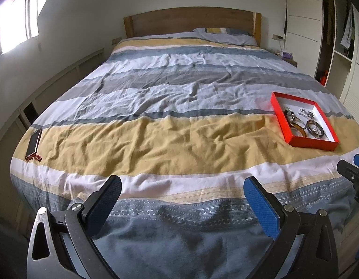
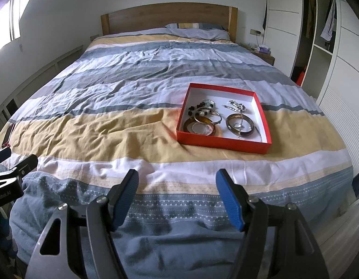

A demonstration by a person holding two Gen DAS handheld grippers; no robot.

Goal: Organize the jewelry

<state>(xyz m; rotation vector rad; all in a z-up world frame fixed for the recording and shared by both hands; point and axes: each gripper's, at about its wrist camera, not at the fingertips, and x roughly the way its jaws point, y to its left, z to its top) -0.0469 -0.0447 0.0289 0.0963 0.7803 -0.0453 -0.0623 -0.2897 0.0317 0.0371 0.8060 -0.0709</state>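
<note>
Both your grippers hang spread and empty over the foot of the bed.
Your left gripper (image 1: pixel 183 183) and right gripper (image 2: pixel 177 176) grasp nothing; the red jewelry box (image 2: pixel 222 143), holding bangles (image 2: pixel 240 125) and chains, sits on the striped bedspread (image 2: pixel 109 125), ahead of your right gripper.

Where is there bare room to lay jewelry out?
The duvet is bare between the phone at its left edge and the red box. The box's back strip is clear; its front half is crowded with bangles and beads.
</note>
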